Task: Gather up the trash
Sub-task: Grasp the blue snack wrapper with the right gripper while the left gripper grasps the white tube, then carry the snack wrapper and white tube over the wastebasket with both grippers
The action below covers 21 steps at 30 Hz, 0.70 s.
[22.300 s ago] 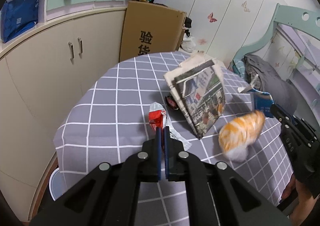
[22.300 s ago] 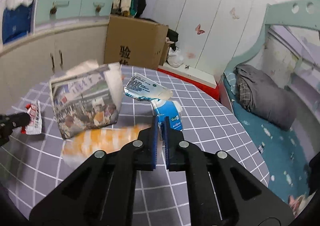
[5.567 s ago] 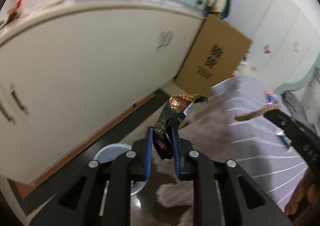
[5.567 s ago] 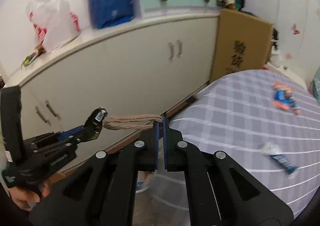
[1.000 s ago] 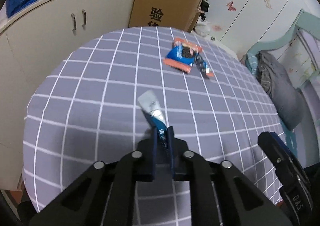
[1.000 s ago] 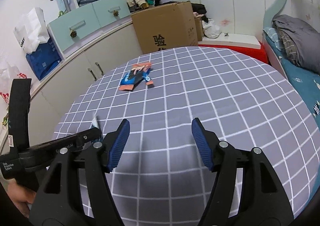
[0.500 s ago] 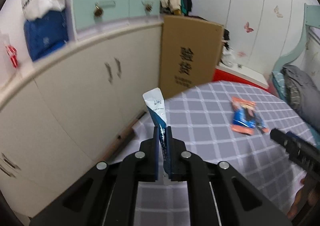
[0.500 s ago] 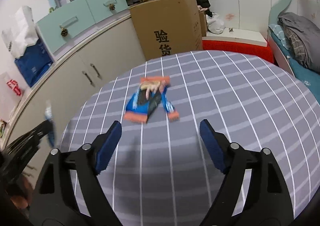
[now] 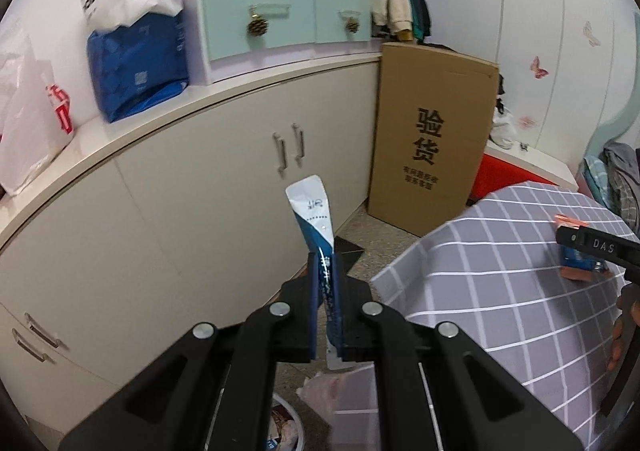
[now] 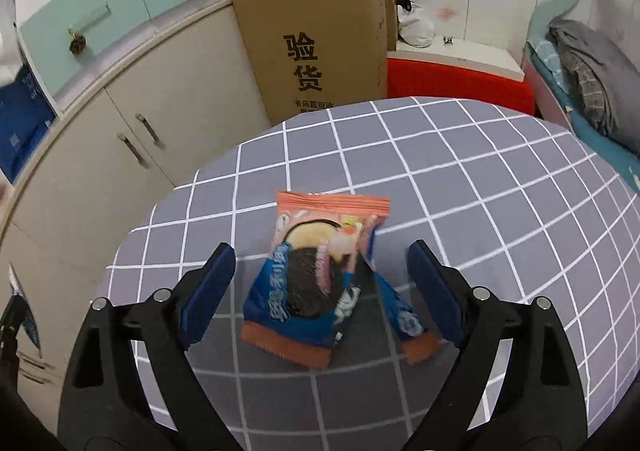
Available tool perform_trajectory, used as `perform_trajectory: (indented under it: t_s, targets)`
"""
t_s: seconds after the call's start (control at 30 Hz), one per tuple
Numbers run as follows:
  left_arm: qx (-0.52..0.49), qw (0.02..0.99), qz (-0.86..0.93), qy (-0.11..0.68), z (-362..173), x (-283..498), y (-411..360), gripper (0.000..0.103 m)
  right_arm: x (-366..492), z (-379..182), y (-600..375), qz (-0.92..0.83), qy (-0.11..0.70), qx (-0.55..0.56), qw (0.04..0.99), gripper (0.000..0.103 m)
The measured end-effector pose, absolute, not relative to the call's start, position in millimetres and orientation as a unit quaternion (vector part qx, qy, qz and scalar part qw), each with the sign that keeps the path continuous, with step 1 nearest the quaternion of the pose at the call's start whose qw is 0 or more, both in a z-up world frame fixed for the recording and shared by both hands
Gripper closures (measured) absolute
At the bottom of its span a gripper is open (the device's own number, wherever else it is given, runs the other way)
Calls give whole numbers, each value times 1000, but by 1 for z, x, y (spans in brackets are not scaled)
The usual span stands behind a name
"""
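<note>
Trash still to collect: a blue sachet (image 9: 320, 251) clamped upright in the left gripper (image 9: 326, 315), off the table edge above a bin (image 9: 286, 431) on the floor. Right gripper (image 10: 320, 283), jaws opening wide, straddles an untouched snack wrapper (image 10: 316, 271) near the table's (image 10: 500, 211) left edge. By my judgement, one drop and one pickup remain.

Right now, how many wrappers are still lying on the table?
2: a big snack wrapper and a narrow one beside it, both between the right gripper's opening fingers. The near table edge is hidden.
</note>
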State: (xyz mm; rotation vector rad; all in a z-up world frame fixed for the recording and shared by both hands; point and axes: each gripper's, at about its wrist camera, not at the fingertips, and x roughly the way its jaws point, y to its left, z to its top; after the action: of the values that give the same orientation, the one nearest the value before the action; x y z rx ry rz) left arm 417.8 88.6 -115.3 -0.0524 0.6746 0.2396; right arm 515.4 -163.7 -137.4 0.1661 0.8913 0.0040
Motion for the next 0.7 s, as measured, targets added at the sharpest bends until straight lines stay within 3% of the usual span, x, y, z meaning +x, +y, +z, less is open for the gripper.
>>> perform_trajectory:
  t_s: [0.03,0.13,0.27,0.7]
  targets:
    - [-27,936,120,330,-115,416,95,97,516,-137,-161,-6,432,72,899,18]
    - [-29,936,126,328,-117,410,105,97,513,-135,-159,-22,429,56,901,57]
    - [-35,934,131,329,-118,398,122,97,506,-136,-156,-20,430,40,902,73]
    - [-43,931,158,327,-122,326,169,97,435,-101,-70,97,399,23,911,78]
